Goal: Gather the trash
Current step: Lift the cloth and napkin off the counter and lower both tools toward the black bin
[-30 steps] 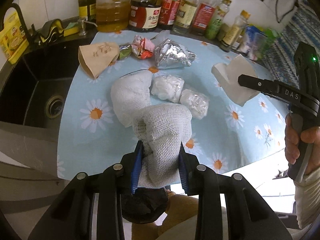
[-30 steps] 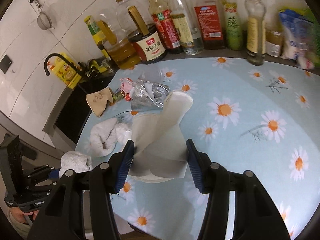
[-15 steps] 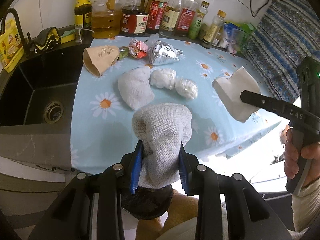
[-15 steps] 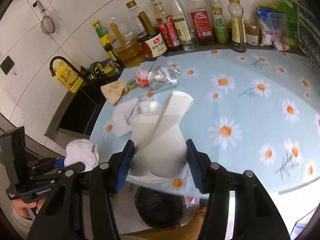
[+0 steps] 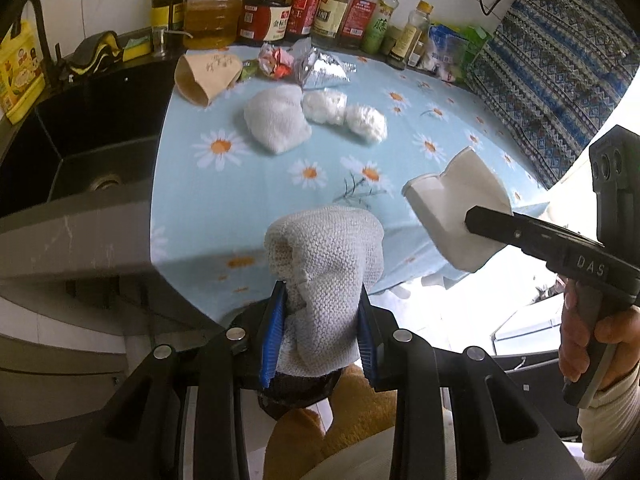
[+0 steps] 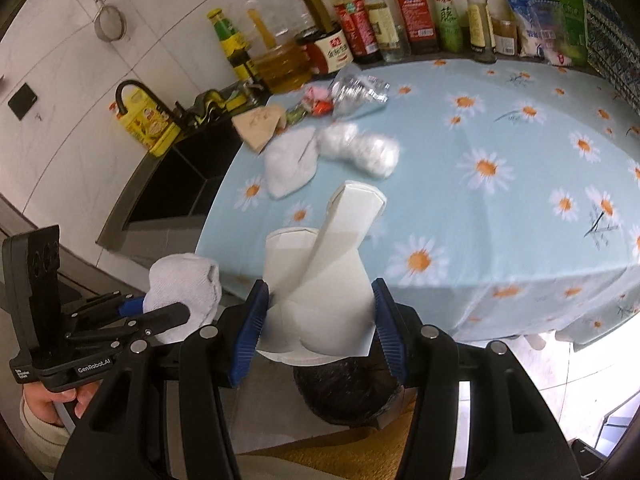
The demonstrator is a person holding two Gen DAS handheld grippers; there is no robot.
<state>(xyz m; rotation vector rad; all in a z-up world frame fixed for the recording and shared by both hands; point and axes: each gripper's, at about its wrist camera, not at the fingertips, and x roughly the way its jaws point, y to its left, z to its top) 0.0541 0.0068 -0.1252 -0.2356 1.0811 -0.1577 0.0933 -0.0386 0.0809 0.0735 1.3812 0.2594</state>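
Note:
My left gripper (image 5: 320, 332) is shut on a crumpled white knit cloth (image 5: 326, 264), held off the front edge of the table. My right gripper (image 6: 318, 320) is shut on a folded white paper carton (image 6: 320, 276), also past the table edge. Each gripper shows in the other's view: the cloth (image 6: 184, 284) at lower left, the carton (image 5: 456, 208) at right. A black-lined bin (image 6: 346, 392) sits on the floor just below both loads, partly hidden (image 5: 296, 390). On the daisy tablecloth (image 5: 248, 196) lie another white cloth (image 5: 278, 122), two plastic wads (image 5: 344, 114), a brown paper bag (image 5: 208, 76), wrappers and a foil bag (image 5: 320, 68).
Sauce and oil bottles (image 5: 312, 4) line the back wall. A dark sink (image 5: 80, 148) with a tap lies left of the table. A patterned fabric (image 5: 552, 68) hangs at the right. A person's hand (image 5: 596, 340) holds the right gripper's handle.
Both grippers have drawn back from over the table to beyond its front edge, carrying the cloth and the carton. The bin has come into view beneath them.

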